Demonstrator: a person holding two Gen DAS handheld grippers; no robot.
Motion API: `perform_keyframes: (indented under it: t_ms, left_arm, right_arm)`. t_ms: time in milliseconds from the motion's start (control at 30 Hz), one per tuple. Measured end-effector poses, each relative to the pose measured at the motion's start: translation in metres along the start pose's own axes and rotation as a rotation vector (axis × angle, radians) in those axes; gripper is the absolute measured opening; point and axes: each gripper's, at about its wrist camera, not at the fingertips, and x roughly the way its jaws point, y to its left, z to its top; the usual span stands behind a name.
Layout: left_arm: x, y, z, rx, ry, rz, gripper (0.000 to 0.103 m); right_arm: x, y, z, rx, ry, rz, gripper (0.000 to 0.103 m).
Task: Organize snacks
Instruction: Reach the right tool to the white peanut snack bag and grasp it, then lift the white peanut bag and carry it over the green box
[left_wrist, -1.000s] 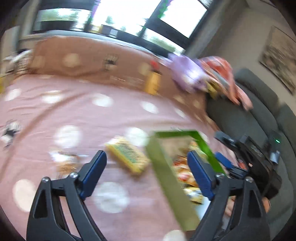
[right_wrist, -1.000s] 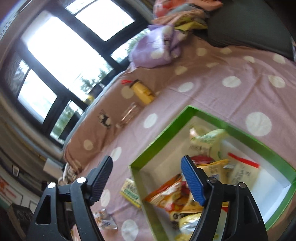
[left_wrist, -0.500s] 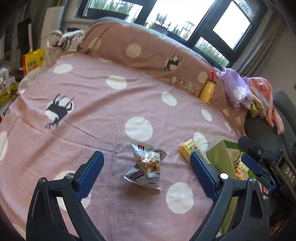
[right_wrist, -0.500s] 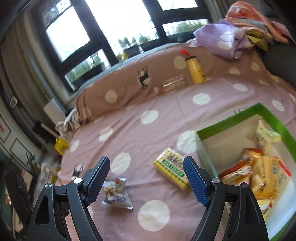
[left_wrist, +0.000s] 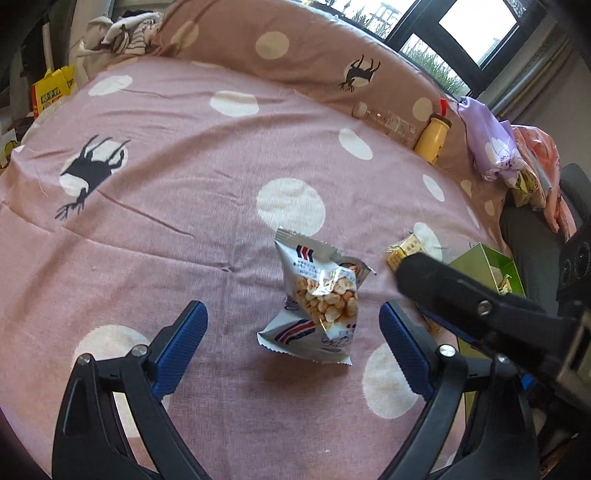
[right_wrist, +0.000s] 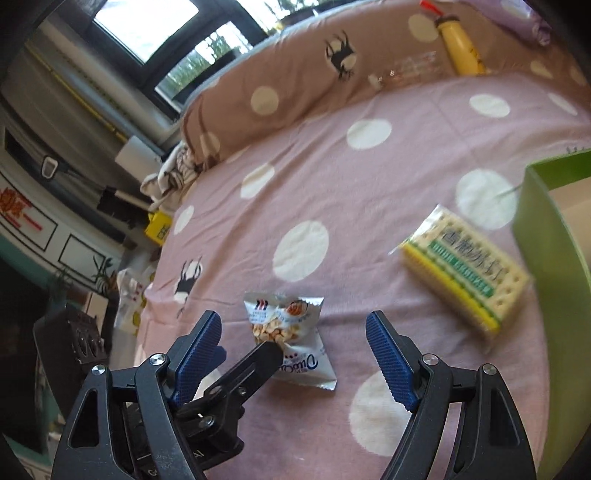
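A small silver bag of peanuts lies on the pink dotted cloth. My left gripper is open, its blue pads either side of the bag's near end, not touching. The bag also shows in the right wrist view, where my right gripper is open just above it. A yellow-green cracker pack lies right of the bag, next to the green box. In the left wrist view the cracker pack and the green box are partly hidden by the right gripper's finger.
A yellow bottle and a clear plastic bottle lie against the brown dotted cushion at the back. A pile of purple and orange fabric sits at the far right. Bags and clutter stand beyond the cloth's left edge.
Both grippers swung left from the green box and closed in on the peanut bag. The right gripper's finger now crosses the left wrist view. Both stayed open.
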Motion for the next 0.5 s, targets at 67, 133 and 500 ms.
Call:
perform_keyframes:
  t_ms: [67, 133, 500]
  left_arm:
    - [0.006, 0.000, 0.000, 0.006, 0.017, 0.009, 0.093]
    - [0.011, 0.001, -0.001, 0.005, 0.035, 0.008, 0.092]
    - [0.021, -0.005, -0.006, 0.063, 0.054, 0.017, 0.056]
  right_arm:
    - [0.009, -0.003, -0.001, 0.018, 0.028, 0.010, 0.082]
    - [0.016, -0.004, -0.001, 0.030, 0.058, 0.033, 0.077]
    - [0.055, -0.010, -0.004, 0.096, 0.168, 0.148, 0.057]
